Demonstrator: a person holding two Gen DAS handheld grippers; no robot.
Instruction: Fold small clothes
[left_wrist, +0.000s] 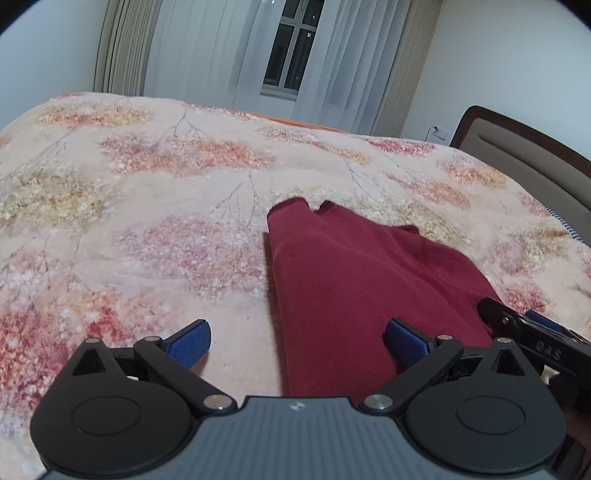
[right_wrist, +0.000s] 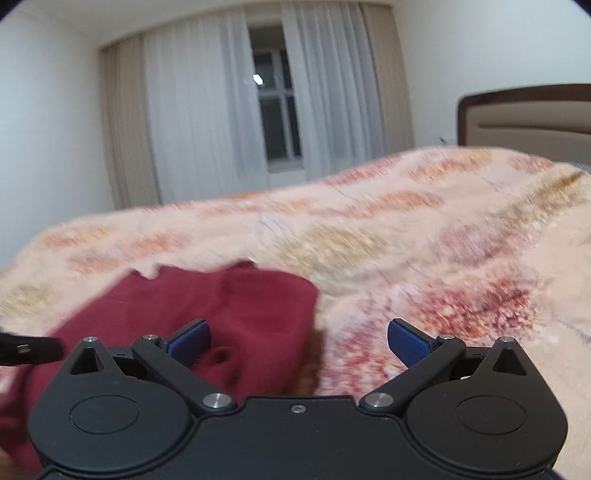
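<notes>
Left wrist: garment (left_wrist: 354, 280) spans open left tongs' (left_wrist: 297, 341) right side.

Soft dark red knit cloth garment (left_wrist: 354, 280), matt, fuzzy peach flower-print blanket (left_wrist: 147, 206), thin see-through white curtains (left_wrist: 221, 48), shiny brown wooden headboard (left_wrist: 524, 147) with smooth tan padding, matt black plastic left gripper (left_wrist: 297, 341) with bumpy blue pads (left_wrist: 190, 341)
</notes>
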